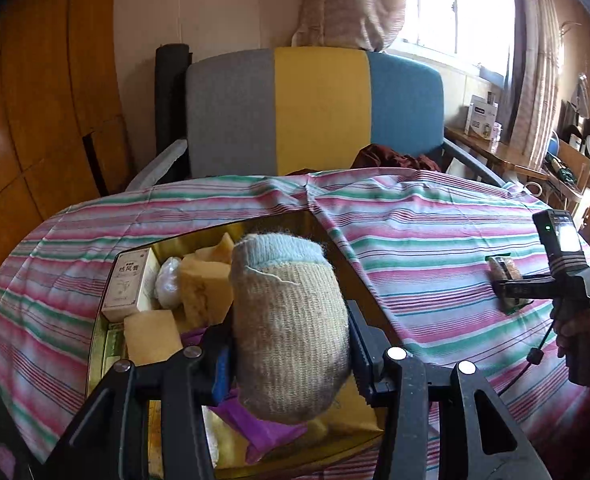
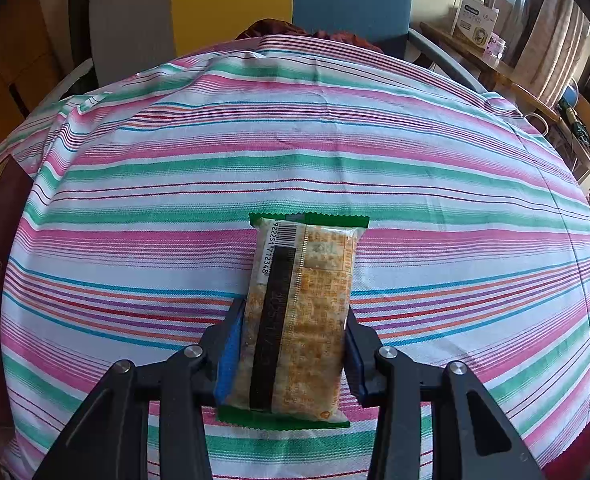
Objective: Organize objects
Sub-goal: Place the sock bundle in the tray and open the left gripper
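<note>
Striped cloth [image 2: 415,160]: snack pack [image 2: 301,316] clamped betw right gripper [image 2: 291,344] jaws.

snack packet [image 2: 301,316] between the pads of the right hand-held gripper [image 2: 291,354], over the striped cloth [image 2: 295,140]

A lived-in home room: a surface under a pink, green and white striped cloth [image 1: 415,216], a grey, yellow and blue upholstered chair [image 1: 315,112], beige patterned curtains [image 1: 535,60] by a bright window [image 1: 455,4], and a cluttered wooden side shelf [image 1: 495,152].
</note>
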Action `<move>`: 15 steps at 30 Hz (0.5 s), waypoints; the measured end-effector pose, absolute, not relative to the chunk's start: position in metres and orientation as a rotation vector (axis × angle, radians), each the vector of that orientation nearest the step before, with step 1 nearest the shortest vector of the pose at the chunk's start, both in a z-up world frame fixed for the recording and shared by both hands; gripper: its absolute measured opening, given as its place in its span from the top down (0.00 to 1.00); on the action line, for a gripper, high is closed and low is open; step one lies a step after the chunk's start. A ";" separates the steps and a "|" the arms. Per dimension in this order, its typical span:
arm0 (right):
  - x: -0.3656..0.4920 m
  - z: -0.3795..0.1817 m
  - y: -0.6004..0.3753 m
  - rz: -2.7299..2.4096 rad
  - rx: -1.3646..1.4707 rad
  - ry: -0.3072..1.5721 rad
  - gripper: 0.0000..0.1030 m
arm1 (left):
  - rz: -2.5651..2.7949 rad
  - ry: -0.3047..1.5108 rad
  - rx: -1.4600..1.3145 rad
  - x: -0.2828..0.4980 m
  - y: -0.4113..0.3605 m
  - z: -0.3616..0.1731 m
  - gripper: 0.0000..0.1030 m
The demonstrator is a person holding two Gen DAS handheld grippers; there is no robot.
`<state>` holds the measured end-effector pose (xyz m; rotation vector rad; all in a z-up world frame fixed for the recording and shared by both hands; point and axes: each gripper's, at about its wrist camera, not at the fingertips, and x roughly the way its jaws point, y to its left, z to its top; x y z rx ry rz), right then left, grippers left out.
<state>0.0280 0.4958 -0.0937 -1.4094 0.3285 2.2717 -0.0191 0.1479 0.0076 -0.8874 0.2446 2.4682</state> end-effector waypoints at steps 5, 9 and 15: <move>0.027 -0.093 0.495 2.271 -1.410 0.322 0.57 | 2.474 0.228 -0.938 -0.029 0.141 -0.004 0.53; 0.027 -0.093 0.493 2.268 -1.413 0.315 0.57 | 2.459 0.242 -0.993 -0.040 0.144 -0.016 0.53; 0.027 -0.092 0.493 2.266 -1.420 0.305 0.58 | 2.416 0.270 -1.148 -0.076 0.152 -0.049 0.53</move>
